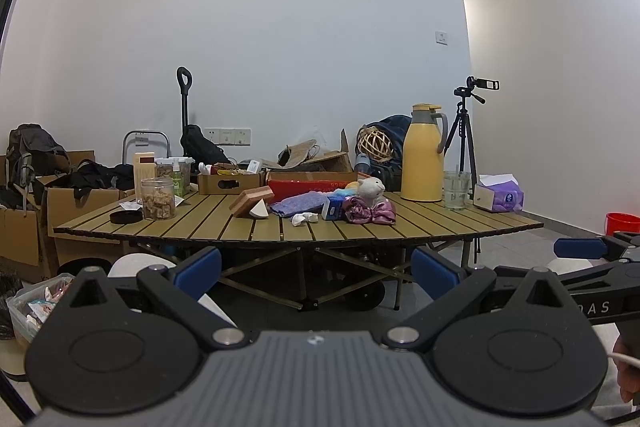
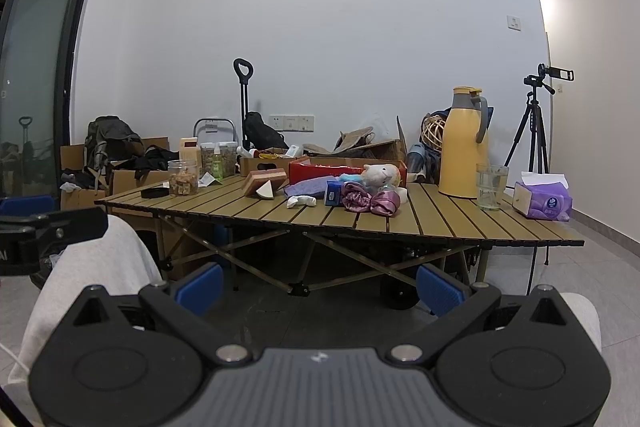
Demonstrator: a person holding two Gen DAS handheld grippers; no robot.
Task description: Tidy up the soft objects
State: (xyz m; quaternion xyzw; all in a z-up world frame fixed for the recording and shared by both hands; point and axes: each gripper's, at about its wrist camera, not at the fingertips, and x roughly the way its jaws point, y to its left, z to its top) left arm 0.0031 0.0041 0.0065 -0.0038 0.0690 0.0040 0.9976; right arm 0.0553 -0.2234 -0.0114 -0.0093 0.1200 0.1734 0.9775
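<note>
Tools level, low before table (image 1: pixel 420 227); left tool (image 1: pixel 316 267) jaws wide, empty; right tool (image 2: pixel 320 285) likewise.

Soft, even indoor light, strong fisheye bend

Both views are moderately bright and sharp at centre; the white wall (image 1: pixel 280 7) shows no glare, a brighter patch lights the right corner, shadow pools under the counter (image 2: pixel 400 223), and dark vignetting curves the frame corners.

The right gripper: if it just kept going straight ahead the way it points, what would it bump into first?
The right gripper is held below the tabletop, open, aimed under the folding table. It would likely meet the crossed metal legs first, though depth is hard to judge here.
</note>
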